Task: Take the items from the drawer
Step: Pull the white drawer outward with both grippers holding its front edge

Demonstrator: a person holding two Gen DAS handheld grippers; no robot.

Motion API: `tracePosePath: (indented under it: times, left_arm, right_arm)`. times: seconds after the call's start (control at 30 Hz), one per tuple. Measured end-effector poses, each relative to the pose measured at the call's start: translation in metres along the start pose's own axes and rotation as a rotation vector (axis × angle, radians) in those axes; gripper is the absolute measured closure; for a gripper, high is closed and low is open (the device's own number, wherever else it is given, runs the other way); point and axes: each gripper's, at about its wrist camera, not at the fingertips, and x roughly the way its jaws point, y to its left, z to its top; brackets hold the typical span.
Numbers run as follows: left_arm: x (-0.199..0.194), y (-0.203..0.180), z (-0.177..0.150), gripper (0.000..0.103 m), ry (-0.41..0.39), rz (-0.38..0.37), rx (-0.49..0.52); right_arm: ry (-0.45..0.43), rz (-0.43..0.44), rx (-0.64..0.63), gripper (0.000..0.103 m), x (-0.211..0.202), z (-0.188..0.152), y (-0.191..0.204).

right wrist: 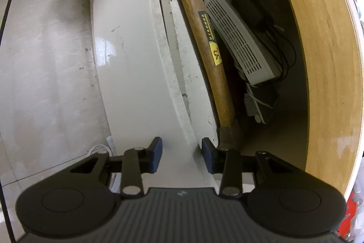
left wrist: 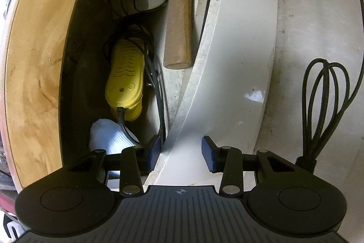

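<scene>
Right wrist: hammer (right wrist: 212, 47) head behind fingers (right wrist: 208, 155).

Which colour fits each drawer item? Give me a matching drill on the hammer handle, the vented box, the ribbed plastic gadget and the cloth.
Items:
1. hammer handle
2. vented box
3. ribbed plastic gadget
4. cloth

Colours:
A. yellow
B. white, soft
C. brown wood
D. pale grey

Pairs: 1-C, 2-D, 3-A, 4-B
</scene>
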Motion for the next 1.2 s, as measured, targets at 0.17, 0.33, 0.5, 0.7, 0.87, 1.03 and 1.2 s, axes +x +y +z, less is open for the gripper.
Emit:
tracePosePath:
  times: [0.17, 0.33, 0.5, 0.7, 0.87, 1.03, 1.2]
  left_arm:
    - [-0.006, -0.003, -0.001, 0.065, 0.006, -0.002, 0.001]
    - [-0.011, -0.010, -0.001, 0.065, 0.011, 0.003, 0.010]
    - [-0.016, -0.016, -0.002, 0.065, 0.013, 0.003, 0.024]
    - [-0.025, -0.021, 0.000, 0.065, 0.016, -0.014, 0.027]
    - [-0.034, -0.031, 0.001, 0.065, 0.011, -0.023, 0.049]
    - [-0.039, -0.038, 0.001, 0.065, 0.016, -0.017, 0.058]
    - [-0.043, -0.041, 0.003, 0.065, 0.027, -0.016, 0.047]
  right_arm:
    - [0.001, -0.001, -0.007, 0.063, -0.006, -0.002, 0.005]
    - [0.004, 0.000, -0.008, 0.063, -0.012, -0.003, 0.010]
    - [0.009, 0.001, -0.013, 0.063, -0.018, -0.003, 0.015]
    - [0.012, 0.012, -0.013, 0.064, -0.027, -0.005, 0.020]
    - [0.016, 0.025, -0.027, 0.065, -0.037, -0.008, 0.026]
    - [0.015, 0.025, -0.042, 0.065, -0.045, -0.011, 0.033]
    - [0.019, 0.030, -0.054, 0.066, -0.053, -0.013, 0.039]
